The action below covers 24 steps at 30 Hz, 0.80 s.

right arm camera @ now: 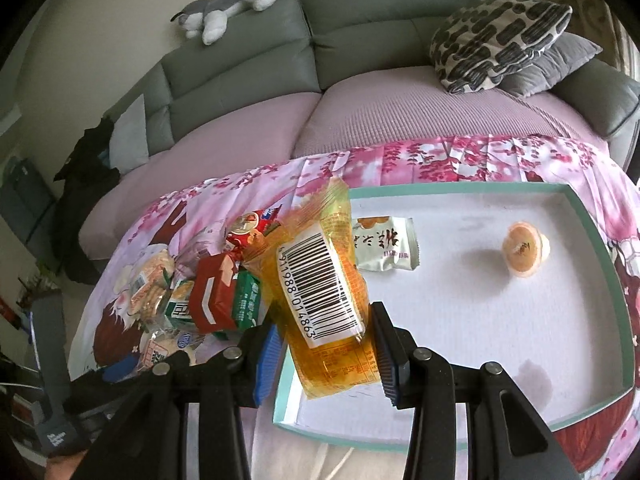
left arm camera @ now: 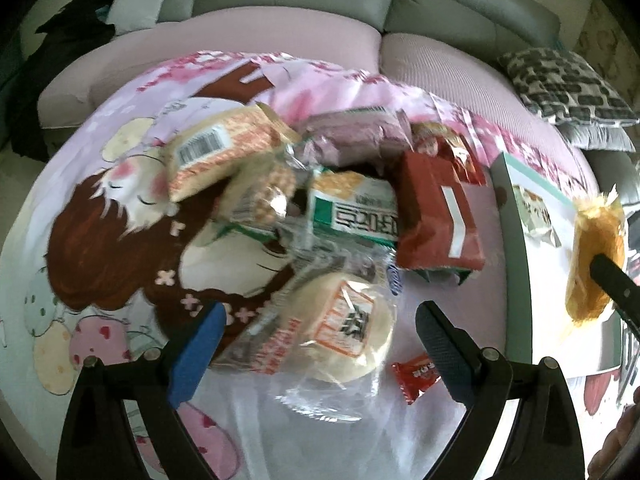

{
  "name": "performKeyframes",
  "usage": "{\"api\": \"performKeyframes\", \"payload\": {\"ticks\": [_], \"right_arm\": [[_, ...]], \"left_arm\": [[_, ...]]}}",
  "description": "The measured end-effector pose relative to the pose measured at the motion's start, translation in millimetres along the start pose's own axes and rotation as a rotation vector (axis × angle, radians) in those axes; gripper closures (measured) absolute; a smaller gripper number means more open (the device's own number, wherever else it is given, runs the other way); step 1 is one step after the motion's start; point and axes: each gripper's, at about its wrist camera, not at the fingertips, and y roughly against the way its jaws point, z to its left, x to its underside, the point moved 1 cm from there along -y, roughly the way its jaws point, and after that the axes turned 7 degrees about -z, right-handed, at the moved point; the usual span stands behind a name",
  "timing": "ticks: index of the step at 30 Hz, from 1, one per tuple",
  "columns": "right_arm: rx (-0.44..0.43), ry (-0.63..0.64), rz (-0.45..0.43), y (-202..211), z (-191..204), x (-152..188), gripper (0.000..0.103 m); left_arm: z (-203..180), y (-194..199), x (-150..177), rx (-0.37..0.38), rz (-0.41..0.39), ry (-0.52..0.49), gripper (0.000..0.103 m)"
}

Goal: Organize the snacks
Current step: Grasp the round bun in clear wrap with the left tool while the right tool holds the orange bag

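Note:
A pile of snack packs lies on the pink cartoon cloth [left arm camera: 100, 208]. My left gripper [left arm camera: 320, 344] is open around a round white bun pack [left arm camera: 340, 328] at the pile's near edge, not closed on it. My right gripper [right arm camera: 326, 344] is shut on an orange translucent snack pack [right arm camera: 320, 292] with a barcode and holds it over the left edge of the teal-rimmed white tray [right arm camera: 592, 224]. That pack also shows at the right of the left wrist view [left arm camera: 596, 256]. A white sachet [right arm camera: 386, 250] and a small orange jelly cup [right arm camera: 524, 252] lie in the tray.
The pile includes a red box [left arm camera: 436, 220], a green-white pack [left arm camera: 356, 212], a barcode cracker pack [left arm camera: 216, 152] and a purple pack [left arm camera: 360, 132]. A small red candy [left arm camera: 416, 376] lies near the left gripper. A sofa [right arm camera: 248, 136] with cushions [right arm camera: 496, 40] stands behind.

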Motion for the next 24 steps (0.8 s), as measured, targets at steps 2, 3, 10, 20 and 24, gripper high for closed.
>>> {"api": "performKeyframes", "payload": {"ticks": [2, 3, 10, 20, 24], "right_arm": [[-0.001, -0.006, 0.005, -1.3, -1.1, 0.6, 0.058], [-0.001, -0.008, 0.006, -1.4, -1.7, 1.1, 0.058], [0.0, -0.015, 0.008, -1.4, -2.7, 1.2, 0.058], [-0.003, -0.015, 0.013, -2.7, -1.9, 1.9, 0.058], [-0.001, -0.016, 0.016, -3.1, -1.6, 2.6, 0.058]], "left_arm": [[-2.8, -4.2, -0.1, -0.015, 0.011, -0.01, 0.007], [-3.4, -5.5, 0.0, -0.022, 0.015, -0.014, 0.009], [-4.2, -4.9, -0.3, -0.007, 0.02, -0.02, 0.035], [-2.4, -0.4, 0.2, 0.033, 0.018, -0.015, 0.046], [-1.1, 2.4, -0.4, 0.039, 0.016, -0.006, 0.047]]}}
